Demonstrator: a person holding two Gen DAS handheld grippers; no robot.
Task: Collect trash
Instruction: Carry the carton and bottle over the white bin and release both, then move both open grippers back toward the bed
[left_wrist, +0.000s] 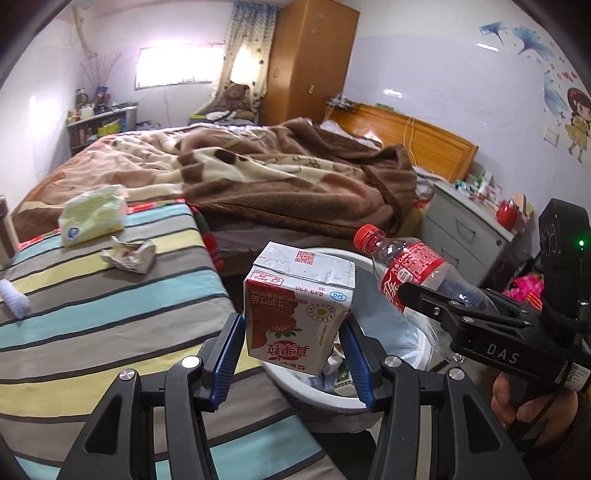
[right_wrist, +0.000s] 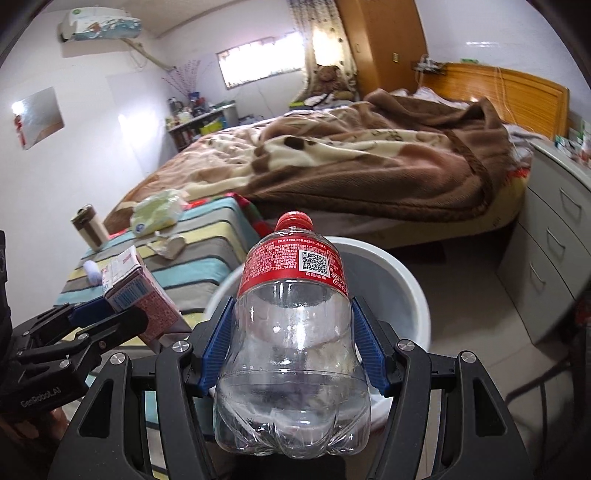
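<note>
Trash bin waits beneath your jaws: left clamps a light, crushable carton; right clamps a slippery empty bottle.

Red-and-white milk carton, clear bottle with red cap and label, white bin, blue pads on black tongs, and a surface striped teal, yellow, grey.

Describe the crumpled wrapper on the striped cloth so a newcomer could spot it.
Start at the striped tablecloth in front of the bed. Near its far end, just in front of the pale green tissue pack, lies the crumpled wrapper: the only grey-white, crushed, foil-like scrap there.
</note>
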